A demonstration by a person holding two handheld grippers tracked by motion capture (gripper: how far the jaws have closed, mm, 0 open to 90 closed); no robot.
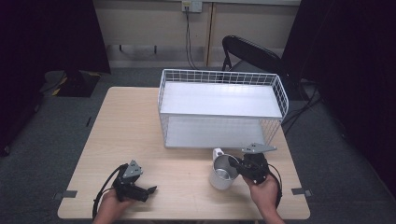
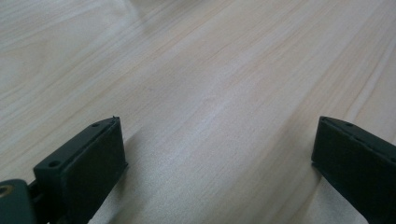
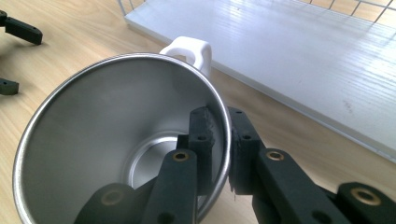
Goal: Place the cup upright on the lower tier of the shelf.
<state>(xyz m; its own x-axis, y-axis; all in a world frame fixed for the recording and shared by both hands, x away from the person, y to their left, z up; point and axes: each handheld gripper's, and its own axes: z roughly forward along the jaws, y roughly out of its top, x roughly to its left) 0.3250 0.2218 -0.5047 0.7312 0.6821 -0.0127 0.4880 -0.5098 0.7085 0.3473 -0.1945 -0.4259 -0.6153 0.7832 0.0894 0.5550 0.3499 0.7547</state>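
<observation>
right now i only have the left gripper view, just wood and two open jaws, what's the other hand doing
Observer: The right gripper is shut on the rim of a metal mug, one jaw inside the wall and one outside.
Operator: where's the mug relative to me
Observer: In the high view it stands on the table to the right of your left gripper, near the front edge, and bare wood lies between them.
Operator: anything behind it
Observer: A white wire rack with two shelves stands just beyond the mug, and the mug's white handle points toward its lower shelf.
</observation>
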